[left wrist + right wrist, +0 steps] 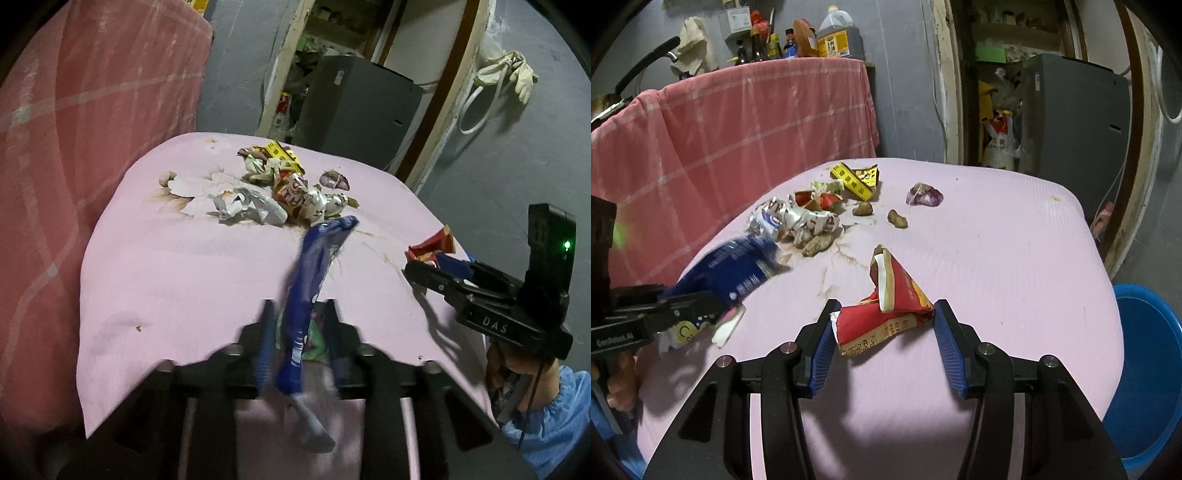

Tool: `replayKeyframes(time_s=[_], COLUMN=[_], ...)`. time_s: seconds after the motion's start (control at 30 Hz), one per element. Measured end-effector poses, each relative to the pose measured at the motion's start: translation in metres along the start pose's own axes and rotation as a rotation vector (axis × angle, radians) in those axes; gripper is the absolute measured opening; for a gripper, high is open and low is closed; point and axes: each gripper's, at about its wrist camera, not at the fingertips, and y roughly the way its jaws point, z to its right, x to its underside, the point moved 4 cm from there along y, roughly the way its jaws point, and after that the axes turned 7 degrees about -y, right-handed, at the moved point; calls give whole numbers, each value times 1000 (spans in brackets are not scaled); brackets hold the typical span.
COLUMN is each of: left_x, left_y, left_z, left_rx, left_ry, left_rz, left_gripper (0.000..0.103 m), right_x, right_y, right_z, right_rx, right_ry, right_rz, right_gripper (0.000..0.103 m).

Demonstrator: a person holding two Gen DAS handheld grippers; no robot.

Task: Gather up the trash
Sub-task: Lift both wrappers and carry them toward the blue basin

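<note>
Item: left gripper [301,317], black with blue pads, hand-held. Jaws part-open; a long crumpled blue foil wrapper [314,266] stands between the fingers, blurred, its far end over the pink cloth-covered table [184,266]. Whether the pads press on it cannot be told. A second small pale, patterned wrapper [701,328] sits at the same jaws.

Item: right gripper [884,321], same make, hand in a blue sleeve [546,417]. Jaws roughly half-open, one pad on each side of a torn red and yellow snack packet [886,314] that lies on the table; both pads sit at the packet's edges, grip uncertain.

Item: heap of crumpled silver, red and yellow wrappers [812,210], far side of the table, well apart from both grippers. Purple onion scrap [924,194] and brown bits [897,218] beside it.

Item: blue plastic basin [1145,369], below the table's right edge.
</note>
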Motion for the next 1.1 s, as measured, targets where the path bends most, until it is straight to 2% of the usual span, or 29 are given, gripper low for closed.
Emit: replayKeyframes(time_s=[0.03, 0.27, 0.3, 0.33, 0.5, 0.6, 0.93, 1.1], left_x=[0, -4, -4, -4, -4, -5, -22, -26], left_y=[-3, -8, -7, -7, -7, -12, -42, -39], left_z=[-1, -2, -4, -4, -6, -6, 2, 14], left_rx=[2, 10, 10, 12, -2, 0, 95, 108], left_ry=[-4, -11, -20, -24, -38, -49, -82, -57], left_rz=[18, 40, 40, 39, 41, 65, 173, 172], left_gripper=[39, 39, 32, 21, 6, 6, 6, 6], right_x=[0, 2, 2, 3, 4, 5, 1, -1], right_y=[0, -1, -1, -1, -3, -5, -24, -38], right_z=[0, -1, -1, -1, -2, -3, -3, 0], right_rx=[1, 7, 7, 8, 19, 26, 45, 44], right_ry=[-1, -7, -6, -6, -9, -14, -6, 14], right_rz=[1, 1, 2, 2, 8, 19, 105, 158], right_gripper=[50, 51, 51, 51, 49, 49, 48, 48])
